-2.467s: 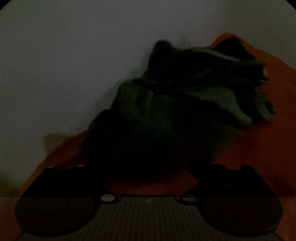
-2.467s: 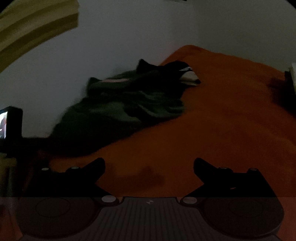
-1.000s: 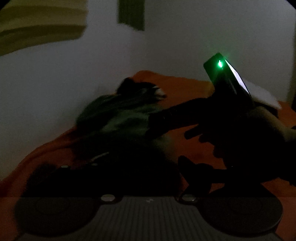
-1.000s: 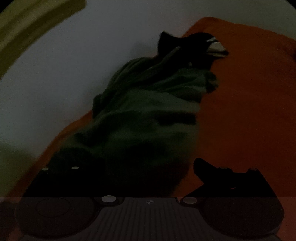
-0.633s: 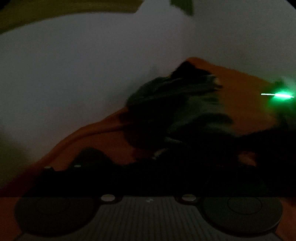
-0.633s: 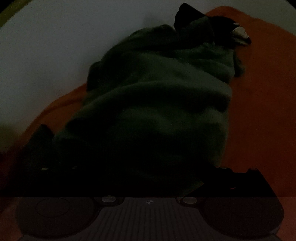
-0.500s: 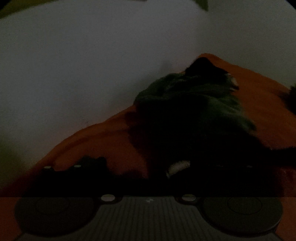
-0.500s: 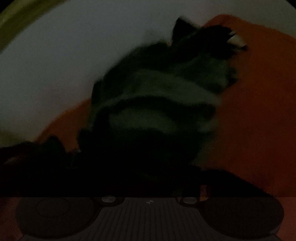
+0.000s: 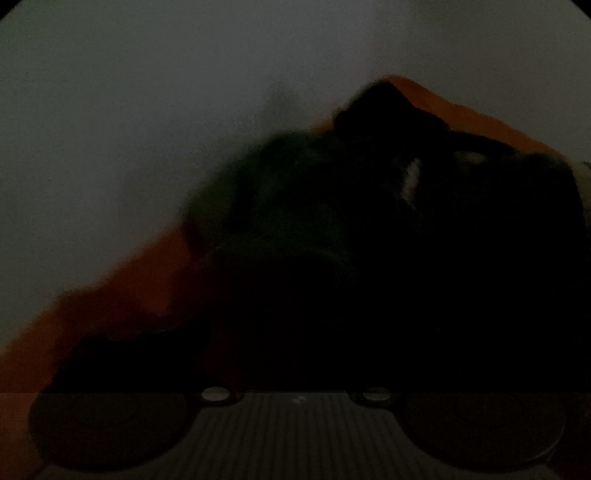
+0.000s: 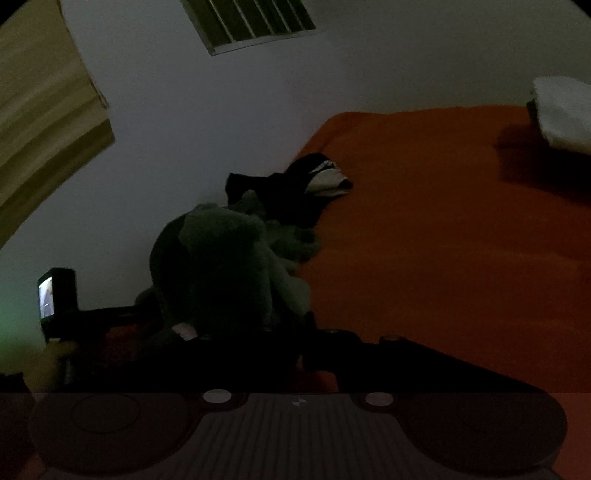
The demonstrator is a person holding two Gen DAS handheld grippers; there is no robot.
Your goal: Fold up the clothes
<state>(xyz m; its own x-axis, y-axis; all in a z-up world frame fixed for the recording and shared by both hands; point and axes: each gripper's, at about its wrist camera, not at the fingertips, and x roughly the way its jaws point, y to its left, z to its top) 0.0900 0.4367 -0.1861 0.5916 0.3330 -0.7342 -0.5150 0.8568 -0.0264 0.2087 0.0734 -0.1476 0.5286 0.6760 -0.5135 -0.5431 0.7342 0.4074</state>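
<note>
Pretty dim, but the green garment looks like soft, fuzzy fleece-type cloth, totally matt. The orange bedspread under it is smooth matt fabric. Far wall is flat painted plaster, no shine. The vent up top has hard slats; can't tell metal or plastic.

It was a dim home bedroom: a bed under an orange sheet stood against a white wall, with a curtain and pillow.

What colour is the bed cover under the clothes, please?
Orange; the bed cover shows best in the right wrist view.
</note>
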